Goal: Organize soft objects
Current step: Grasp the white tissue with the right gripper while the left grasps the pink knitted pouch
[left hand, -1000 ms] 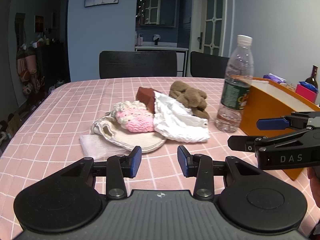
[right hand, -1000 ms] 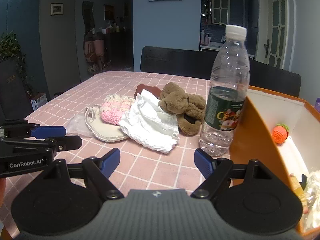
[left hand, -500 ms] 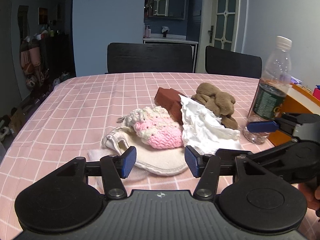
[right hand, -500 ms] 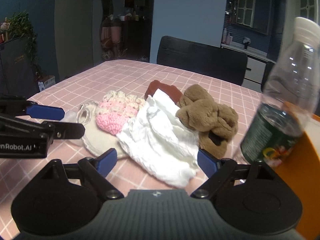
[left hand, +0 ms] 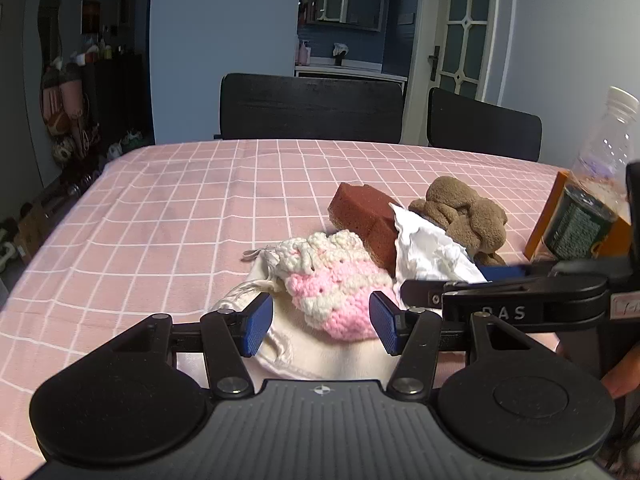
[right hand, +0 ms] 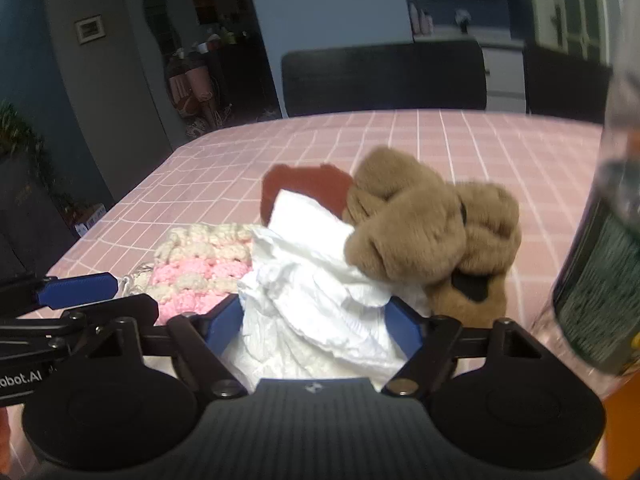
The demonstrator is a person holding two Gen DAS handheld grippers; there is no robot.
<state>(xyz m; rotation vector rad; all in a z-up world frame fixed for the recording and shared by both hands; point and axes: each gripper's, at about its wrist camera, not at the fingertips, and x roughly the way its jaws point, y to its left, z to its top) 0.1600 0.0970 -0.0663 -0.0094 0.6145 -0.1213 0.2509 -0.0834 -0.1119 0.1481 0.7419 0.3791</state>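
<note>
Right hand-held gripper (right hand: 314,322) is spread wide with its blue pads on either side of the crumpled white cloth (right hand: 316,300), so it's straddling the thing, not squeezing it. That cloth sits in the middle of the pile on the pink checked surface (left hand: 180,208). A brown plush toy (right hand: 432,236) leans on it at about 2 o'clock, a reddish-brown sponge block (right hand: 308,188) pokes out behind it at 12 o'clock, and the pink and cream crochet pouch (right hand: 200,264) is touching it at 9 o'clock.

Left hand-held gripper (left hand: 322,322) is apart too, hovering low right in front of the crochet pouch (left hand: 332,280), which lies on top of a cream drawstring bag (left hand: 320,356). Nothing is pinched between its pads. From that side the right one shows up as a black arm crossing in at 3 o'clock, over the white cloth (left hand: 432,252).

Over at 3 o'clock there's a plastic water bottle (left hand: 588,208) with a dark label, standing right up against an orange box (left hand: 540,236).
</note>
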